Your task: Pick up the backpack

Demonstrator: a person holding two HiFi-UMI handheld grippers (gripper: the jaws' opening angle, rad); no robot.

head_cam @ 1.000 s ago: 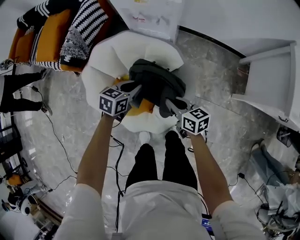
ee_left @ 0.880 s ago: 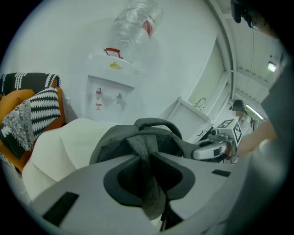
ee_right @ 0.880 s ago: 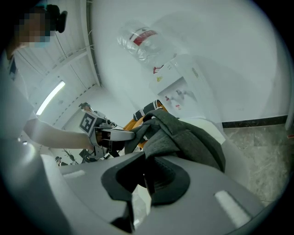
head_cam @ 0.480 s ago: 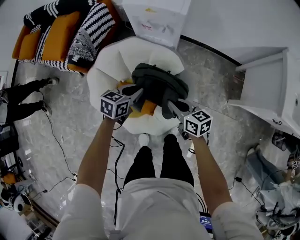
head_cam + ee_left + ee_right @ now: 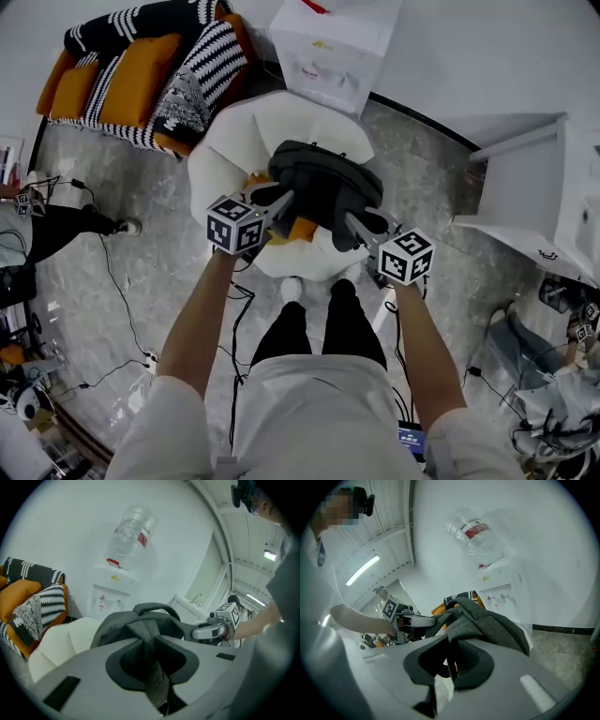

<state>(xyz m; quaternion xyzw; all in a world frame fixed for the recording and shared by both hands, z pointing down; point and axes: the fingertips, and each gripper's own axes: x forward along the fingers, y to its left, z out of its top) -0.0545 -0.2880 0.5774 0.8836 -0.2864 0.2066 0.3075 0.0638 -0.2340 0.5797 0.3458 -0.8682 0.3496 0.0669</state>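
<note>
Left gripper [image 5: 281,199] and right gripper [image 5: 354,223] clamped on the dark grey fabric backpack [image 5: 323,178], looks clear of the white cushioned chair [image 5: 225,150], basically done.

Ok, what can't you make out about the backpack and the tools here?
Head view: whether the backpack touches the white chair; the bag hides its own underside.
Left gripper view: where the fabric pinched in the left tool ends; the tool's body covers it.
Right gripper view: print on the water dispenser, too small.
</note>
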